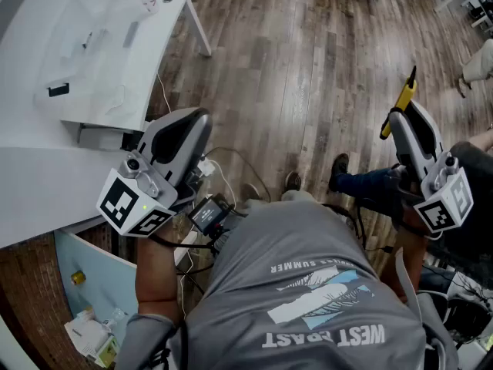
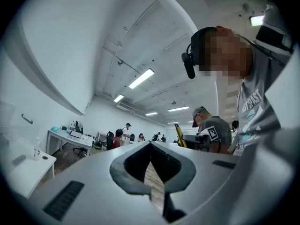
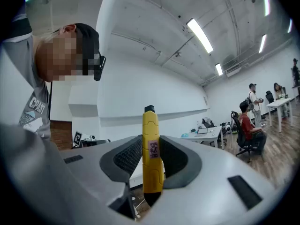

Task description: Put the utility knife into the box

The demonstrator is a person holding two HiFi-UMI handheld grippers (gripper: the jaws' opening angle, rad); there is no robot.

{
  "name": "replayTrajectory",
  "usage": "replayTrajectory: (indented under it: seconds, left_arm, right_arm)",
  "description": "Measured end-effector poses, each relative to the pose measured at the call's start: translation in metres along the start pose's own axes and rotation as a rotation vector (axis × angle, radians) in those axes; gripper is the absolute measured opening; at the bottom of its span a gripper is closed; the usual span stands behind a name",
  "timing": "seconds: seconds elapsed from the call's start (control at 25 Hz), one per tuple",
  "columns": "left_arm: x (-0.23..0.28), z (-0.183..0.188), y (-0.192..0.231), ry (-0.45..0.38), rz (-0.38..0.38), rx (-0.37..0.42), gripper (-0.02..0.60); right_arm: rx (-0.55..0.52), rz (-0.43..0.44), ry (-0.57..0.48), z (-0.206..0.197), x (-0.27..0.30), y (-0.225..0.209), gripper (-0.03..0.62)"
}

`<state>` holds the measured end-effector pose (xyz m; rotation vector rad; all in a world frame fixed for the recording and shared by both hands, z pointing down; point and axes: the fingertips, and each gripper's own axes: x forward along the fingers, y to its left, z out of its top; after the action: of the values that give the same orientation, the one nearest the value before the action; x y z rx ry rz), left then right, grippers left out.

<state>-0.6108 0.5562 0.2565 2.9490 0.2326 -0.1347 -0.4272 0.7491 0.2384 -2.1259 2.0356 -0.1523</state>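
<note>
**Right gripper**: closed on the yellow plastic utility knife. The right gripper view shows the two dark ribbed pads pressing on the knife's flanks. The knife stands upright between them. Its black tip rises clear of the jaws and a small pale label faces the camera.

**Location of the knife:** in the head view it projects from the front of the right gripper. It is held in the air over the brown wooden plank floor, on the person's right side. It is well apart from the white rectangular table at the upper left.

**Left gripper**: jaws together at the tips, with nothing held. Only a thin wedge of floor shows between the dark pads lower down. In the head view it is raised in front of the person's left side, near the table's edge.

**Table:** it carries a small black object and several pale items too indistinct to identify. Which of them, if any, is the box cannot be told.

**Surroundings:**
- The person wears a grey printed T-shirt.
- A second person's dark shoe rests on the floor between the two grippers.
- The right gripper view shows a seated person in a red top at a far desk.
</note>
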Motion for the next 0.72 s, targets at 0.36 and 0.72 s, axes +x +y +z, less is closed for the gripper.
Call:
replayTrajectory:
  seconds: [0.36, 0.72]
  left_arm:
    - [-0.005, -0.004, 0.026, -0.011, -0.010, -0.017, 0.009]
    - [-0.011, -0.004, 0.050, -0.021, -0.039, -0.037, 0.009]
  right_arm:
    - [-0.007, -0.019, 0.016, -0.009, 0.022, 0.000, 0.123]
    - [-0.003, -0.040, 0.016, -0.010, 0.046, 0.006, 0.123]
